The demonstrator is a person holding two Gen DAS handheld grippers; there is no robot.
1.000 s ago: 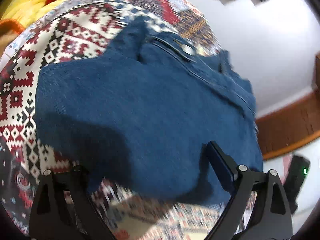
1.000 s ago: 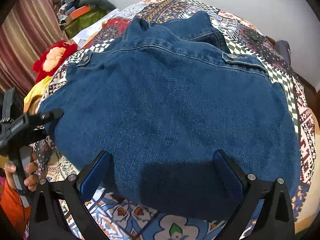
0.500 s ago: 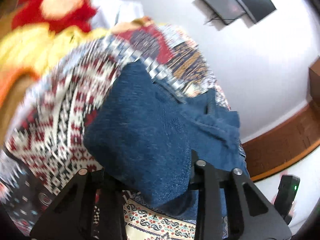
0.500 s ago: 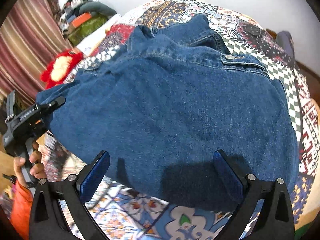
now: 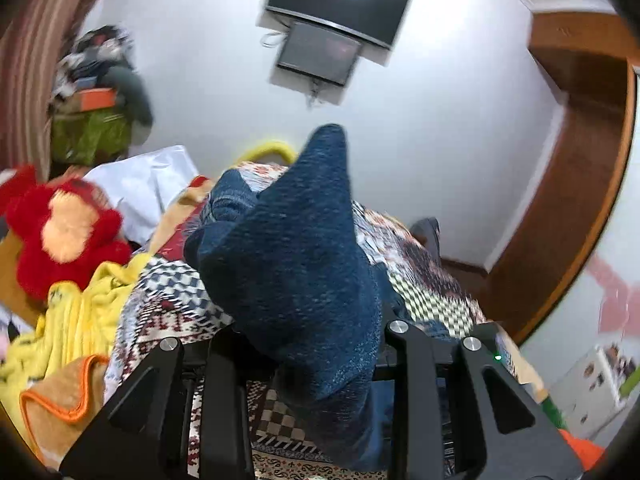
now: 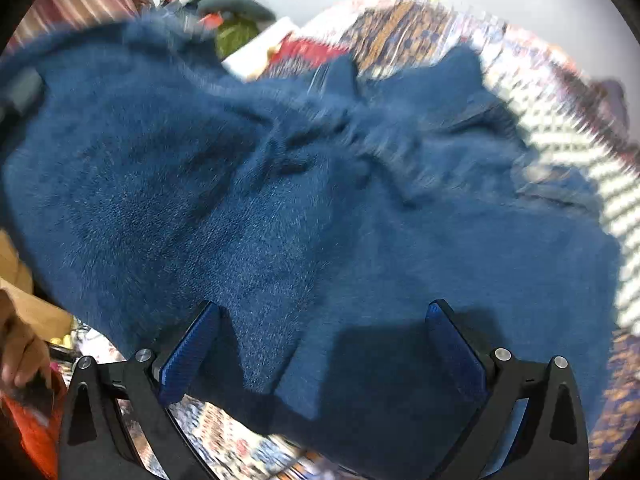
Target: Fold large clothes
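A blue denim jacket [image 5: 296,248] lies on a patterned bedspread [image 5: 420,276]. My left gripper [image 5: 308,336] is shut on one edge of it and holds that part up, so a peak of denim rises in front of the camera. In the right wrist view the jacket [image 6: 280,200] is blurred and bunched, its left side pulled up off the bed. My right gripper [image 6: 324,308] hangs open over the near hem. Its blue pads [image 6: 188,352] stand wide apart with denim below and between them, not pressed.
A red plush toy [image 5: 60,228], a yellow blanket [image 5: 80,320] and a white pillow [image 5: 140,188] lie at the left of the bed. A wall screen [image 5: 340,4] and a wooden door frame [image 5: 580,160] stand beyond. A person's hand [image 6: 20,352] shows at lower left.
The left gripper closed on the jacket's edge, then rose and rolled, lifting the denim. The right gripper slid across over the jacket, which is now crumpled and pulled up at the left.
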